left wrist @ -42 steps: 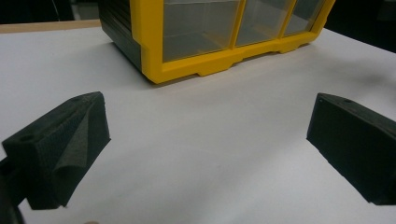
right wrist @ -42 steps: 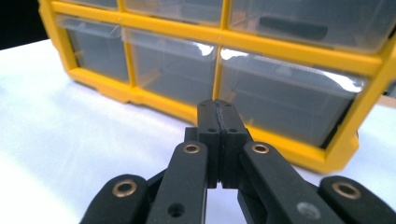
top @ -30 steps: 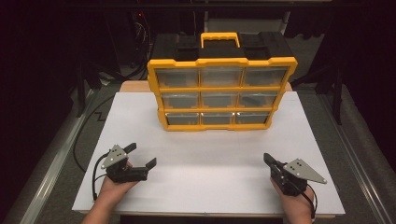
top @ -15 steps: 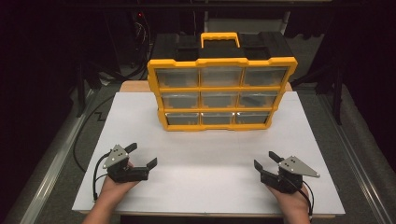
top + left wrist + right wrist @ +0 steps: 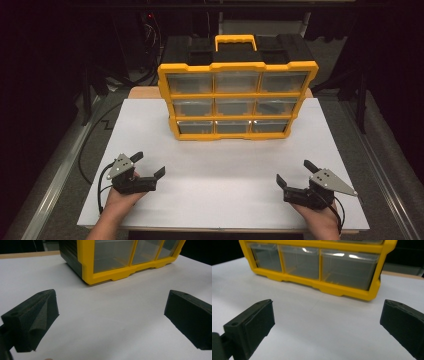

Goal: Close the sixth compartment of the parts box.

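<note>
A yellow and black drawer organizer (image 5: 237,100) with clear drawers in three rows stands upright at the far middle of the white board (image 5: 225,165). My left gripper (image 5: 148,164) rests near the board's front left corner, open, with nothing between its fingers. My right gripper (image 5: 295,173) sits near the front right corner; its jaws have just been opening and stand wide apart with nothing between them. The left gripper view has the organizer's lower left corner (image 5: 110,275) beyond the open left gripper (image 5: 111,305). Ahead of the open right gripper (image 5: 327,306), the right gripper view takes in the organizer's bottom row (image 5: 322,287).
The board's bare white surface stretches between the grippers and the organizer. A black cable (image 5: 102,177) loops off the left gripper along the board's left edge. Metal rails (image 5: 55,180) run along both sides, and dark floor lies beyond.
The right gripper's jaws went from shut to wide open, and that hand shifted slightly. The left gripper and the organizer stayed put.
</note>
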`<state>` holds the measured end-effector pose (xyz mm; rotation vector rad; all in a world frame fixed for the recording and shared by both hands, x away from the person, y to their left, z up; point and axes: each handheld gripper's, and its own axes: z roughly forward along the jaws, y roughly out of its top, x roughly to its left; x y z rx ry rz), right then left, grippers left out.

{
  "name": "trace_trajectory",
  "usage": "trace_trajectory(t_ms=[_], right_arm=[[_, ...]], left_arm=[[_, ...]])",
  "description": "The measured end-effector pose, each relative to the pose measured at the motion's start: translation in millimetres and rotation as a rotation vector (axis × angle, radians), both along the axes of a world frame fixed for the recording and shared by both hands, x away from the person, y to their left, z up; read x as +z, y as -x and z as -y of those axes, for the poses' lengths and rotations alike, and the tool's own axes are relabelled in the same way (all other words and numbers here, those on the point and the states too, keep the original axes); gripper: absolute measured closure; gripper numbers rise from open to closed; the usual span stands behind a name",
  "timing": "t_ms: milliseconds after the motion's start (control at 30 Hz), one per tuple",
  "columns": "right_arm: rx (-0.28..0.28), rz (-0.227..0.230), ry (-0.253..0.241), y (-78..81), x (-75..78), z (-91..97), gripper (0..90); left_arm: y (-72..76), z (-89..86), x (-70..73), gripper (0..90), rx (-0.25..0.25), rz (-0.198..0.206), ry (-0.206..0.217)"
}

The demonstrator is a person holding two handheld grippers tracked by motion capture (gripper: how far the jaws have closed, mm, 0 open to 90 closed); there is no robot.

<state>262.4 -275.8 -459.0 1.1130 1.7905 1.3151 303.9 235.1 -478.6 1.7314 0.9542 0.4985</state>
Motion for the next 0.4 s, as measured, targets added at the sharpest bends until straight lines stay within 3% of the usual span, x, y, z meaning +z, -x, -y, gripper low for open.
trace_trajectory(t_ms=[133, 400], right_arm=[[0.011, -0.032, 0.016, -3.7, -5.8, -1.0, 0.3], [0.0, -0.024, 0.013, -4.3, -6.3, 1.7, 0.3]], left_arm=[[1.1, 3.9, 0.1, 0.3, -0.005, 0.007, -0.018], [0.4, 4.0, -0.3, 0.2, 0.01, -0.009, -0.024]])
